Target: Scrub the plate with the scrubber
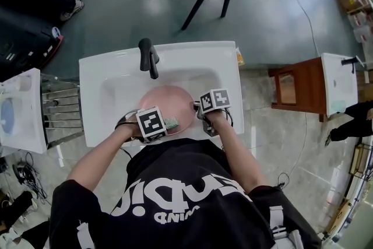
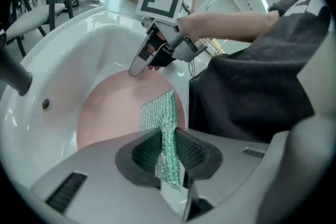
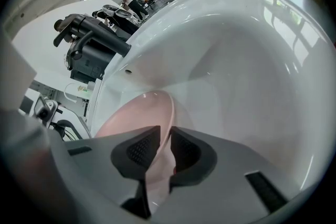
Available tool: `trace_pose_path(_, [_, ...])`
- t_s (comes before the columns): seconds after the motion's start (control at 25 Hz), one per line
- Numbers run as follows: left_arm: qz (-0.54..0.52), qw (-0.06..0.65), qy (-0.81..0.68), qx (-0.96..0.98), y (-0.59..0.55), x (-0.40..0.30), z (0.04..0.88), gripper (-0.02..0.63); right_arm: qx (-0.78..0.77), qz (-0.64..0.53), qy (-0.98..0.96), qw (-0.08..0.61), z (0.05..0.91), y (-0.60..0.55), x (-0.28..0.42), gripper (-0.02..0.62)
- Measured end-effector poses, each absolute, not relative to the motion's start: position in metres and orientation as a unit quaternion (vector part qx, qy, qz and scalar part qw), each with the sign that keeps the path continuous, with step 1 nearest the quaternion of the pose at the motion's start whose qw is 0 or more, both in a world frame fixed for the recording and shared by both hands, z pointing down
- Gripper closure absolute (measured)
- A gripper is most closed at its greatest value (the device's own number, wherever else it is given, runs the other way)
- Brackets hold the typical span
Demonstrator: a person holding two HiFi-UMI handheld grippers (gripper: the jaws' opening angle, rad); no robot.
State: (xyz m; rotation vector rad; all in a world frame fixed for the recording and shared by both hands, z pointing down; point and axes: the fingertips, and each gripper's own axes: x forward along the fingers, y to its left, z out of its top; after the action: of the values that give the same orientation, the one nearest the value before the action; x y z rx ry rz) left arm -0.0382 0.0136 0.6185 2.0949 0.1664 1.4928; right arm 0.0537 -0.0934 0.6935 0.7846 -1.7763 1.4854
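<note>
Jaws of the right gripper point(image 3: 163, 136) clamp the rim of the pink plate point(image 3: 137, 113) in the white sink point(image 1: 116, 76), while the left gripper point(image 2: 169, 136) pinches the green scrubber point(image 2: 157, 110) close to the plate.

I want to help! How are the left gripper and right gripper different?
The left gripper pinches a green scrubber; the right gripper clamps the pink plate's rim. The left gripper hangs over the plate; the right gripper sits at its edge. Both point down into the sink.
</note>
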Motion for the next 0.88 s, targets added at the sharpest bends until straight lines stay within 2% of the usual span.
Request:
trace_pose_path(0.12, [0.529, 0.315, 0.061, 0.786, 0.015, -0.024, 0.612, 0.517, 0.3, 0.571, -0.684, 0.342, 0.694, -0.093, 0.053, 0.518])
trace_pose_path(0.28, [0.504, 0.33, 0.042, 0.797, 0.005, -0.008, 0.616, 0.517, 0.292, 0.579, -0.681, 0.34, 0.695, -0.093, 0.053, 0.518])
trace_pose_path(0.56, [0.511, 0.323, 0.007, 0.797, -0.018, 0.012, 0.638, 0.517, 0.272, 0.579, -0.678, 0.363, 0.7, -0.089, 0.046, 0.512])
trace_pose_path(0.88, [0.531, 0.318, 0.0, 0.786, -0.027, 0.013, 0.659, 0.515, 0.273, 0.593, -0.671, 0.352, 0.703, -0.089, 0.046, 0.515])
